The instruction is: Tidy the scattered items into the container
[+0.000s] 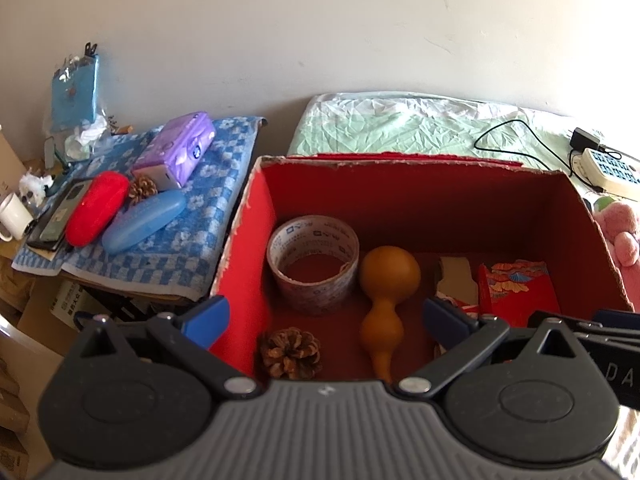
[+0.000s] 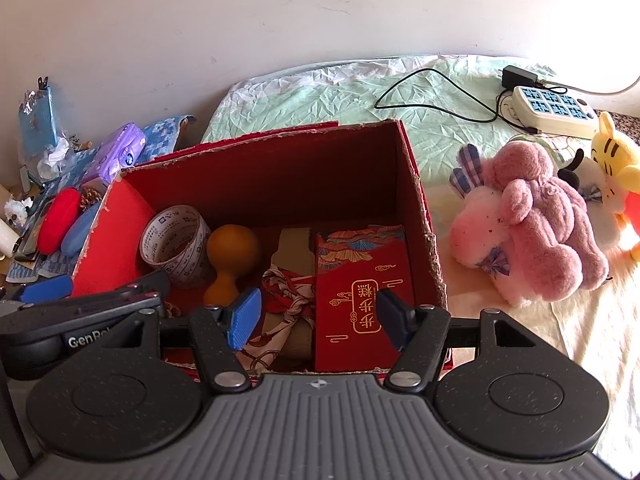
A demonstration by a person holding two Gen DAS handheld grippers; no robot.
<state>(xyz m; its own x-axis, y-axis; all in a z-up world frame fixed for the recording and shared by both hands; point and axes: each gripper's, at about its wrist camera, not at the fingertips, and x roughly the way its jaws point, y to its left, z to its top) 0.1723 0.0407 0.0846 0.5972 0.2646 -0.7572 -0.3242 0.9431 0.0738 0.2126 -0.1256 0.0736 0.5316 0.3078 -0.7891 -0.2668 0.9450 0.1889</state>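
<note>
Fingers spread wide on both: left gripper point(image 1: 326, 318) and right gripper point(image 2: 318, 316) empty, side by side above the near edge of the red box point(image 2: 420, 200), pointing down into it. Inside: tape roll point(image 1: 314, 264) far left, gourd point(image 1: 386, 292) beside it, pine cone point(image 1: 291, 353) near left, red envelope point(image 2: 362, 276) right. Plush toys point(image 2: 532, 224) lie right of the box.

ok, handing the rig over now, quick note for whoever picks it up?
Left gripper: open, empty, over the red box.
Right gripper: open, empty, over the box's right half.
Done: tape roll, gourd, pine cone, red packet and a scarf-tied bundle are in the box.
Left: red case, blue case, second pine cone, tissue pack on the checked towel; possibly the plush toys right of the box.
</note>
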